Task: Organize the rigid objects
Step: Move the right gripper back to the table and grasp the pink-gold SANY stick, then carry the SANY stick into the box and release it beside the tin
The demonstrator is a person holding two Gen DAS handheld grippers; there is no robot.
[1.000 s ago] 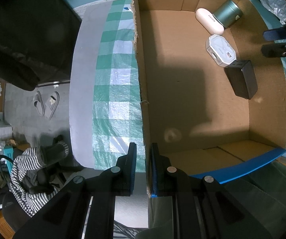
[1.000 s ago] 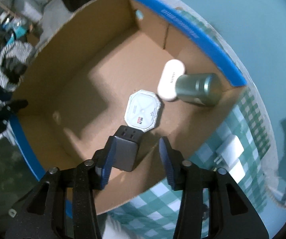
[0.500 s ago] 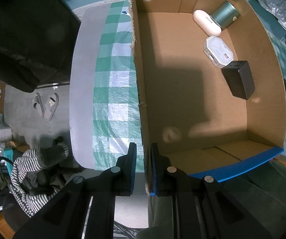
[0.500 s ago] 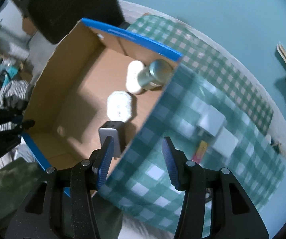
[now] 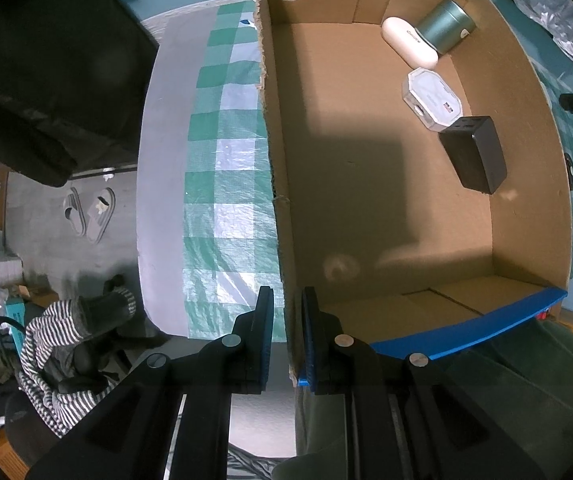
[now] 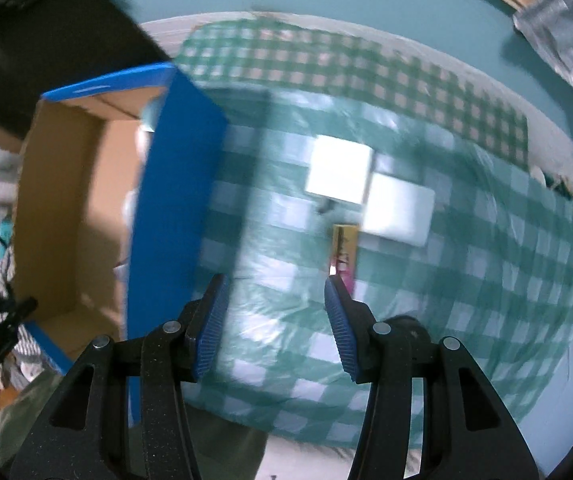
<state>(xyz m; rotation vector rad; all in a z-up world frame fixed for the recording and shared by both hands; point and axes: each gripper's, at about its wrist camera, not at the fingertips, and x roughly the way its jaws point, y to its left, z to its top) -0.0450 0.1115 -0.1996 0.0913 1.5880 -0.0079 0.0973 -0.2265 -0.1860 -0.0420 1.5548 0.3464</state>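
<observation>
The cardboard box [image 5: 406, 200] stands open-topped with blue-edged flaps. Inside, toward two o'clock, four things lie in a line: a green metal tin [image 5: 446, 26] on its side in the far corner, a white oval case [image 5: 408, 42] touching it, a white octagonal box [image 5: 432, 98] lying flat, and a black charger block [image 5: 474, 154]. On the checked cloth two white square blocks [image 6: 370, 192] sit side by side, a yellow-pink stick [image 6: 342, 250] at their six o'clock

No legible text — only blurred marks
</observation>
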